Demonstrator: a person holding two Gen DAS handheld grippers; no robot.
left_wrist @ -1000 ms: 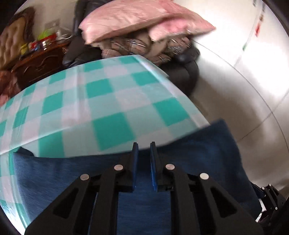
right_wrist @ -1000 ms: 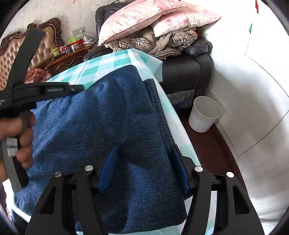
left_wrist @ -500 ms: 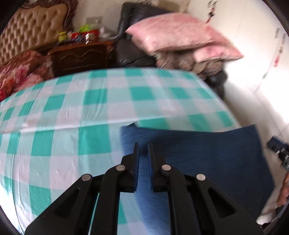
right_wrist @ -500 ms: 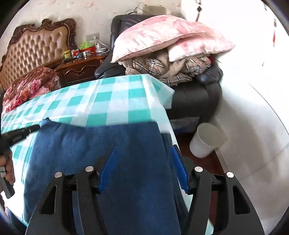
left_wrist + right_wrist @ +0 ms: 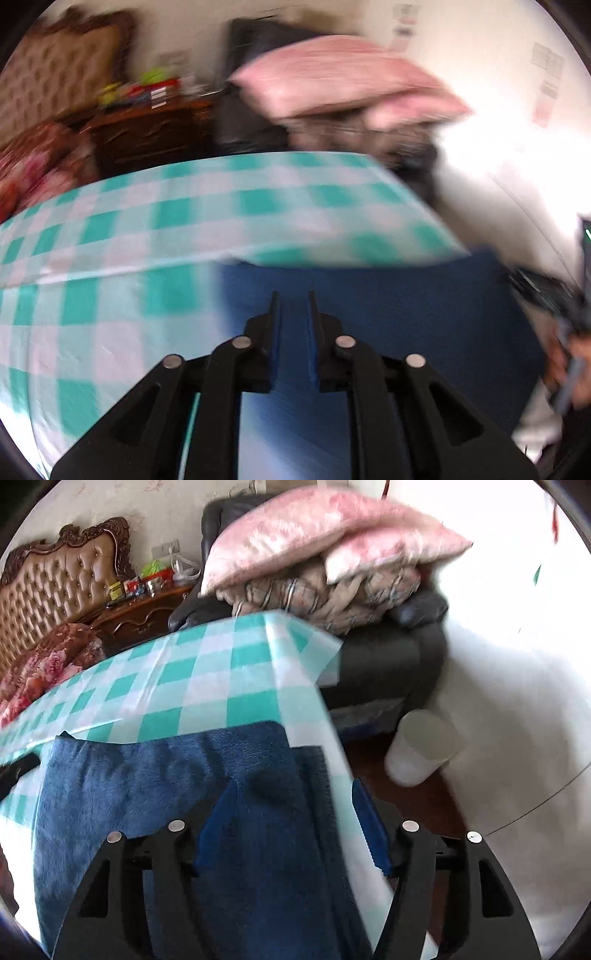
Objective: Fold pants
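Blue denim pants (image 5: 147, 786) lie folded in a flat rectangle on the teal-and-white checked tablecloth (image 5: 221, 672), near the table's right edge. My right gripper (image 5: 295, 794) hovers over their right part, jaws wide and still opening, the pads not pressing on the cloth. In the blurred left wrist view the pants (image 5: 388, 314) fill the lower right. My left gripper (image 5: 291, 299) hangs above their left part with a narrow gap that is opening and nothing gripped. The right gripper (image 5: 546, 291) and a hand (image 5: 576, 354) show at that view's right edge.
Beyond the table stands a black armchair (image 5: 388, 664) piled with pink pillows (image 5: 314, 542) and plaid bedding. A white bin (image 5: 421, 749) sits on the floor to the right. A wooden nightstand (image 5: 144, 616) and a tufted headboard (image 5: 55, 587) are at the far left.
The raised denim layer has come down and the pants now lie flat. My left gripper has swept sideways across them and its gap is wider. The right gripper has drawn back slightly.
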